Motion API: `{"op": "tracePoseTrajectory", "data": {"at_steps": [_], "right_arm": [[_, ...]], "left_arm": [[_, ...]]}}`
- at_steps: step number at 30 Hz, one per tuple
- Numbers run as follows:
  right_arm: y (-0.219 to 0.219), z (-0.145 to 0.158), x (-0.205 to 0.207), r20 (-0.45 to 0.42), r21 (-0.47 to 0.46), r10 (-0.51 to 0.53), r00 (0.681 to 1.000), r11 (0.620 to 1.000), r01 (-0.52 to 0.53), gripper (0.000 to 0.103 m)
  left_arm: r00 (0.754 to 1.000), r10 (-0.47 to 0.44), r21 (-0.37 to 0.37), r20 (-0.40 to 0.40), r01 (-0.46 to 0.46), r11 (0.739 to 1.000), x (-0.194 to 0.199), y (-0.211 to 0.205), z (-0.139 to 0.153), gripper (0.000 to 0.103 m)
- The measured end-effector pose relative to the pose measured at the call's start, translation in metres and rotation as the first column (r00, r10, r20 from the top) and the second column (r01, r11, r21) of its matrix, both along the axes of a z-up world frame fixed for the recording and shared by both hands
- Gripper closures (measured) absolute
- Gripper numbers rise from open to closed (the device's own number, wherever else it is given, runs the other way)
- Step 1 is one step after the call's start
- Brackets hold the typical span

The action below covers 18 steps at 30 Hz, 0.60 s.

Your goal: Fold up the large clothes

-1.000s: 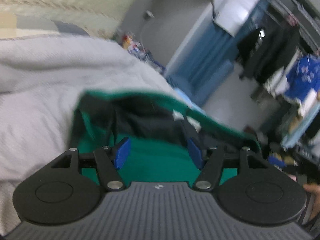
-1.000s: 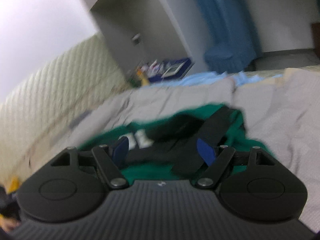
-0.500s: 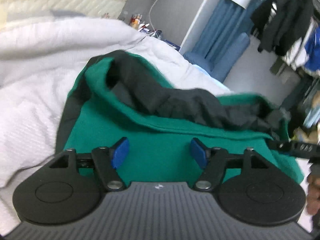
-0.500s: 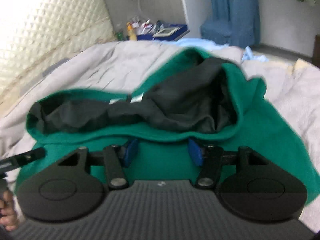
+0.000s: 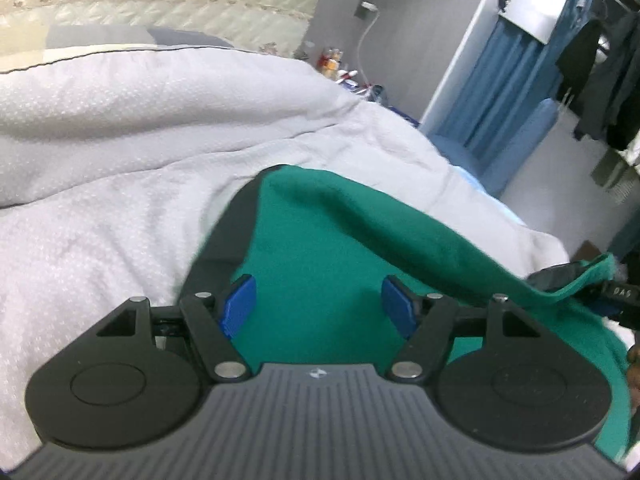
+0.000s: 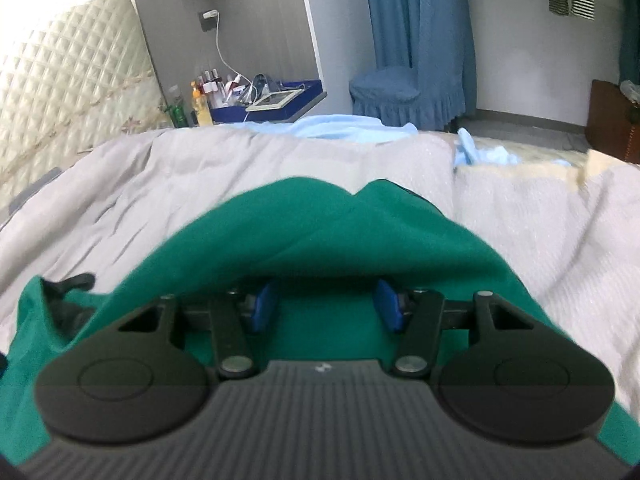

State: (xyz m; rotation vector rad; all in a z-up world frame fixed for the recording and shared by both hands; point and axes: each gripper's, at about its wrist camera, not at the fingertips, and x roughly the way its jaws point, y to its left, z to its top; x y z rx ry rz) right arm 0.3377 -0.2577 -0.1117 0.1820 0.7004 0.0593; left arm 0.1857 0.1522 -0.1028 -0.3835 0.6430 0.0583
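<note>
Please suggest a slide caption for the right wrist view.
Right gripper, jaws apart, over a green fleece garment on a grey quilted bedspread.

A bed [image 6: 520,248] carries it all, spread with a pale grey quilt [image 5: 140,168] that lies rumpled in soft folds. A green garment [image 6: 320,236] with a dark lining lies on the quilt at the near side. At the far edge a light blue cloth [image 6: 344,128] lies bunched. A quilted cream headboard [image 6: 68,76] stands at the left end.
</note>
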Motion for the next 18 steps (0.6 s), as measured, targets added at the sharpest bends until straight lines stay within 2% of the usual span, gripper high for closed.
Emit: {"op": "tracePoseTrajectory", "data": {"at_steps": [3, 8, 10, 18], "right_arm": [[-0.006, -0.014, 0.02, -0.044, -0.024, -0.028, 0.999, 0.999, 0.027, 0.049], [-0.008, -0.036, 0.051, -0.082, -0.107, -0.027, 0.996, 0.994, 0.018, 0.049], [-0.007, -0.039, 0.057, -0.084, -0.112, -0.018, 0.996, 0.994, 0.008, 0.046], [-0.008, -0.037, 0.055, -0.077, -0.106, -0.011, 0.997, 0.994, 0.002, 0.046]], "left_arm": [[1.0, 0.002, -0.027, -0.03, -0.003, 1.0, 0.008, 0.008, -0.01, 0.029], [0.999, -0.006, -0.008, -0.054, 0.005, 1.0, 0.016, 0.009, -0.018, 0.029], [0.999, -0.005, -0.014, -0.054, 0.004, 1.0, 0.017, 0.01, -0.02, 0.029], [0.998, -0.006, -0.01, -0.06, 0.005, 1.0, 0.018, 0.007, -0.022, 0.029]]}}
